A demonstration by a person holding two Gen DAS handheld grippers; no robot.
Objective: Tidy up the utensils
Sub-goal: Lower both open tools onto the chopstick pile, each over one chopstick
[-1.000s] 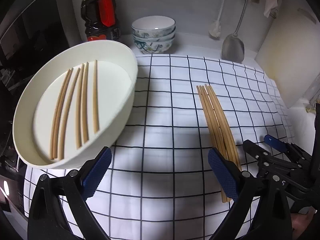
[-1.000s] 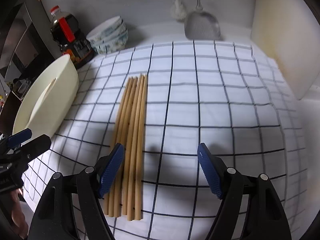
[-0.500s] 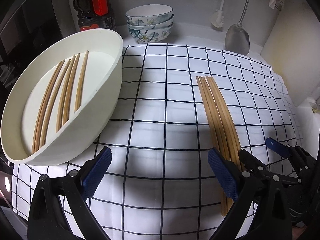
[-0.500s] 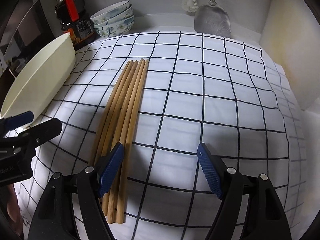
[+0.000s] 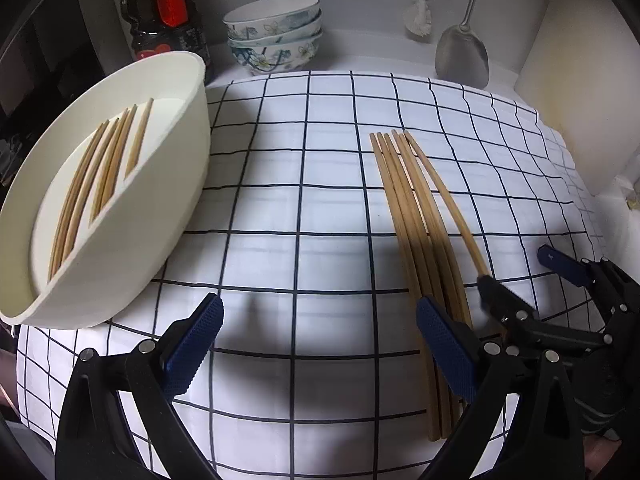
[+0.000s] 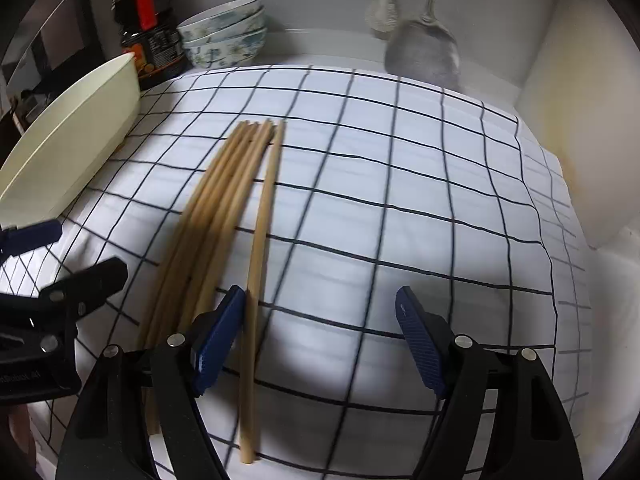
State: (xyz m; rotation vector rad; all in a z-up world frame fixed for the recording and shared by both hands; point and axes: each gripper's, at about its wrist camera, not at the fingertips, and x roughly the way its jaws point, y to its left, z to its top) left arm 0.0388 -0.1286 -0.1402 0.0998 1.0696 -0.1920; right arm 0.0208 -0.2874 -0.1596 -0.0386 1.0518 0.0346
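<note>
Since a second ago my right claw [image 6: 320, 344] has nudged one chopstick [image 6: 262, 232] clear of the bundle [image 6: 208, 216] on the bench; both claws gape, empty. Light, stiff, slippery: I'd pinch mid-shaft.

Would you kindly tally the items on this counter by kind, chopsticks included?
chopsticks on the cloth: 5
chopsticks in the tray: 5
white tray: 1
patterned bowls: 3
sauce bottle: 1
metal spatula: 1
brush: 1
Total: 17
</note>
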